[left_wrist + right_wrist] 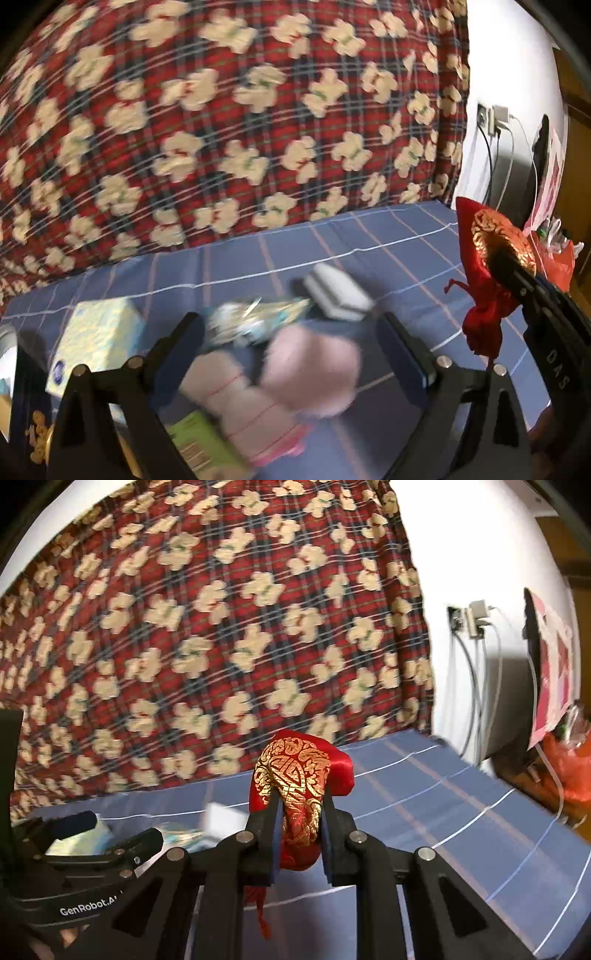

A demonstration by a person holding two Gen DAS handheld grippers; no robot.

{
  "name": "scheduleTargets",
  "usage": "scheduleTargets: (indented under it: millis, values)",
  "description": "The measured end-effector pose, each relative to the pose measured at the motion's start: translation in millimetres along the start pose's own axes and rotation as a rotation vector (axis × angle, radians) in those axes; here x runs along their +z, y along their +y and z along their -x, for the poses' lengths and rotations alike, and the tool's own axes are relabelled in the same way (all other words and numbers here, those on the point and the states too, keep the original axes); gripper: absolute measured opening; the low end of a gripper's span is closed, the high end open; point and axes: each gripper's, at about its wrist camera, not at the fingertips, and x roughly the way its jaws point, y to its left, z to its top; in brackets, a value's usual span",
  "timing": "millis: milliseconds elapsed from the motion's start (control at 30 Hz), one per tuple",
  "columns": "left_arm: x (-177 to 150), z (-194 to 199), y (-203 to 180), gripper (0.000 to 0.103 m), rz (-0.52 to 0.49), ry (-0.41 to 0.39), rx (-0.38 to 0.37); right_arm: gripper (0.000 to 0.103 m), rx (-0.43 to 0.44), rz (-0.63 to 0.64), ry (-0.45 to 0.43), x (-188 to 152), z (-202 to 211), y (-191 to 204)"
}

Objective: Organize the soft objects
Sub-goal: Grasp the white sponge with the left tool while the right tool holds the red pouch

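Observation:
My right gripper (300,805) is shut on a red satin pouch with gold pattern (295,771) and holds it above the blue checked bed sheet (443,797). The pouch also shows in the left wrist view (491,251), at the right, with its tassel hanging down. My left gripper (291,328) is open and empty above a pink plush toy (288,376) that lies on the sheet between its fingers. In the right wrist view the left gripper (107,830) shows at the lower left.
A pale tissue box (99,332), a white box (336,288), a shiny wrapped packet (255,314) and a green box (199,443) lie on the sheet. A red plaid quilt with cream flowers (236,122) rises behind. A wall socket with cables (469,620) is at right.

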Motion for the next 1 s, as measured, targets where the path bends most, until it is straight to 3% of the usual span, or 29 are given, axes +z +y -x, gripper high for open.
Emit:
scheduleTargets:
  millis: [133,267,433,500,600,633,700,833,1000]
  values:
    - [18.9,-27.9,-33.7,0.095,-0.035,0.049,0.003,0.019,-0.054,0.01,0.015,4.8,-15.2,-25.6]
    - [32.1,-66.7,-63.0,0.079,-0.078,0.109,0.051,0.02,-0.074,-0.017,0.042,3.4,-25.0,-46.7]
    - [27.8,-124.3,-71.3,0.078,-0.031,0.293,0.05,0.02,-0.034,-0.061,0.077,-1.2,-27.3,-54.6]
    - [19.3,-141.0,-70.3,0.079,-0.037,0.327,0.096,0.02,-0.021,-0.071,0.077,-1.2,-26.4,-55.4]
    - [15.5,-141.1,-60.3,0.069,0.017,0.288,0.059,0.02,-0.007,-0.078,0.088,-2.6,-27.4,-54.5]
    - [15.8,-139.6,-58.8,0.053,0.022,0.287,0.046,0.02,-0.005,-0.078,0.091,-3.1,-27.8,-54.1]
    - [17.5,-133.2,-53.4,0.053,0.047,0.271,0.055,0.02,-0.004,-0.074,0.094,-3.8,-28.4,-52.8]
    - [17.5,-117.6,-39.9,0.053,0.157,0.235,-0.071,0.02,-0.017,-0.067,0.088,-5.0,-28.2,-52.0]
    - [24.5,-57.8,-34.7,0.053,0.204,0.074,-0.207,0.02,-0.022,-0.069,0.058,-3.9,-24.2,-53.6]
